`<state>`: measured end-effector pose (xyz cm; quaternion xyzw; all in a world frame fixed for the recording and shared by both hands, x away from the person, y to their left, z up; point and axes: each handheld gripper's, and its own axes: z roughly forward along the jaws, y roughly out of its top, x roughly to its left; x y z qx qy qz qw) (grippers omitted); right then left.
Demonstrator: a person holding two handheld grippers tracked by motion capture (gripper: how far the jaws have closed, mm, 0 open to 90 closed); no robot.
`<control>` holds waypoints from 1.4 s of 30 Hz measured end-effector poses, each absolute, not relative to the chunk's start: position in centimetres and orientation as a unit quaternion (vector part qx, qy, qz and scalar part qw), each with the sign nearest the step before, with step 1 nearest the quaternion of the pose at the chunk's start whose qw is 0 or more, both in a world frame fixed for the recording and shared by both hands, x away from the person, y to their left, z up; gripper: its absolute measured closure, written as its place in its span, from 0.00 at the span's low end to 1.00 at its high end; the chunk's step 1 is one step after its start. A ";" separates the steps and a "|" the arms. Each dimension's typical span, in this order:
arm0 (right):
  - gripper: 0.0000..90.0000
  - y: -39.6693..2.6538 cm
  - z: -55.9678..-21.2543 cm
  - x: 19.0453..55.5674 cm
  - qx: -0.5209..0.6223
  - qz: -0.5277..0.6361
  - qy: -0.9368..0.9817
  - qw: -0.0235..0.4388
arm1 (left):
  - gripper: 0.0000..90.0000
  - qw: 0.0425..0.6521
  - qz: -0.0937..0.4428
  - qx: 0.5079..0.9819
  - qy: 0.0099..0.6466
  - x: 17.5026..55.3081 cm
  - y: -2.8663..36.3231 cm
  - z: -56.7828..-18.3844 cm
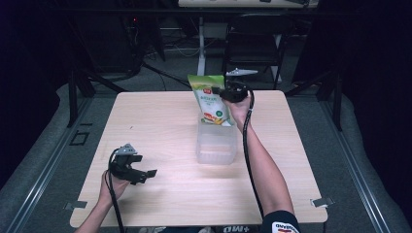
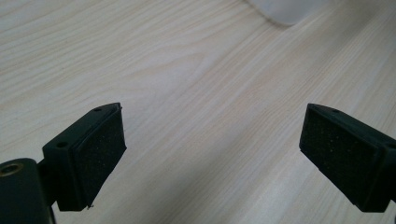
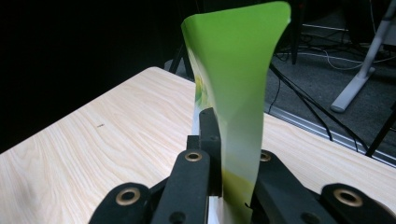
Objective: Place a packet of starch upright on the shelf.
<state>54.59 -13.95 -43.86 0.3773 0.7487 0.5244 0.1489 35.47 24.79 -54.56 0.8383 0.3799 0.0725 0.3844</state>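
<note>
Your left gripper (image 1: 145, 174) sits idle near the table's (image 1: 160, 126) left front, jaws wide apart, nothing between them. Right gripper (image 1: 219, 92) is clamped on the green bag (image 1: 210, 99), held upright above the far end of the clear bin (image 1: 215, 143) at mid-table. Pickup looks done; what's left is lowering the bag in and letting go.

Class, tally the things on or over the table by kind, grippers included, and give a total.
Green pouch: 1
Clear plastic container: 1
Grippers: 2, left gripper and right gripper
Total: 4
</note>
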 end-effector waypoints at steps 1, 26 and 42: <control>1.00 -14.0 -43.9 54.6 0.376 0.523 0.751 0.149 | 0.08 0.385 0.073 0.838 0.380 35.5 24.8 -54.6; 0.98 -14.8 -45.1 54.4 0.386 0.481 0.773 0.150 | 0.07 0.384 0.073 0.839 0.377 35.4 24.7 -54.5; 0.98 -16.4 -45.6 54.6 0.427 0.446 0.769 0.165 | 0.08 0.383 0.074 0.840 0.376 35.4 24.5 -54.5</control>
